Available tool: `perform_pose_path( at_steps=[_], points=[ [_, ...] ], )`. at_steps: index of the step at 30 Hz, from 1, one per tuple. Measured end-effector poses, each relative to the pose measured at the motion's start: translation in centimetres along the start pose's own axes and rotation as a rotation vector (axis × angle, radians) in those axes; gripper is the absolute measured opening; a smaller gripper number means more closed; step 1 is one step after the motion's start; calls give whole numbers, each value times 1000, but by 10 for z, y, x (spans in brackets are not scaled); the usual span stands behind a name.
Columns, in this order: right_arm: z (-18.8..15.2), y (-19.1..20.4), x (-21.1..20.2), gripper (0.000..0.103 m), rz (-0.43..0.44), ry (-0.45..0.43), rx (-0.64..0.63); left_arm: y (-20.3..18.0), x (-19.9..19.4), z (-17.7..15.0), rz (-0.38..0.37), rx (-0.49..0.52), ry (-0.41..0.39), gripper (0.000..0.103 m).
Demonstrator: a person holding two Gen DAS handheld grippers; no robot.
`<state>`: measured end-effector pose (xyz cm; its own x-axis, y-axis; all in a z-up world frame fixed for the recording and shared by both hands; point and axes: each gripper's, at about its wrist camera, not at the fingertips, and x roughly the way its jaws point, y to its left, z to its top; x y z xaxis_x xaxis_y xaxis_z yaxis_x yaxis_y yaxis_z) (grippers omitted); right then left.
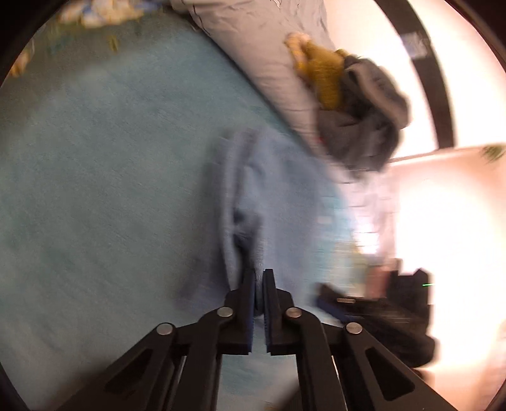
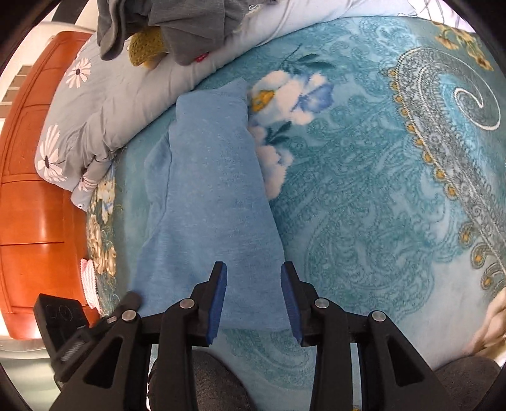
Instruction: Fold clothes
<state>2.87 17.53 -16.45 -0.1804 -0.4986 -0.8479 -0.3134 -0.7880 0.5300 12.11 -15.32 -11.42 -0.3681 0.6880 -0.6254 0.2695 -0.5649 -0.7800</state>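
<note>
A light blue garment [image 2: 208, 196] lies folded lengthwise on the teal patterned blanket [image 2: 363, 189]. In the left wrist view, which is blurred, my left gripper [image 1: 259, 278] is shut on an edge of the blue garment [image 1: 253, 189], which bunches up ahead of the fingers. My right gripper [image 2: 254, 272] is open, its blue pads either side of the garment's near end, just above it. The left gripper [image 2: 72, 328] shows at the lower left of the right wrist view.
A grey flowered pillow [image 2: 104, 104] lies along the blanket's far edge, with a pile of grey clothes [image 2: 177, 28] and a mustard item [image 2: 145, 50] on it. An orange wooden cabinet [image 2: 34, 205] stands to the left. The person's knees [image 2: 202, 385] are below.
</note>
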Motion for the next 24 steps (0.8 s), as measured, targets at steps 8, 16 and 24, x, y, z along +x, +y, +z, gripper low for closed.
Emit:
perform_pose_path(
  at_steps=[8, 16, 24],
  points=[
    [-9, -10, 9, 36, 8, 31, -6, 36, 13, 0, 259, -62, 88, 4],
    [-23, -20, 33, 37, -2, 81, 15, 40, 14, 3, 228, -53, 83, 7],
    [-30, -27, 27, 12, 76, 44, 60, 55, -14, 17, 94, -119, -22, 28]
  ],
)
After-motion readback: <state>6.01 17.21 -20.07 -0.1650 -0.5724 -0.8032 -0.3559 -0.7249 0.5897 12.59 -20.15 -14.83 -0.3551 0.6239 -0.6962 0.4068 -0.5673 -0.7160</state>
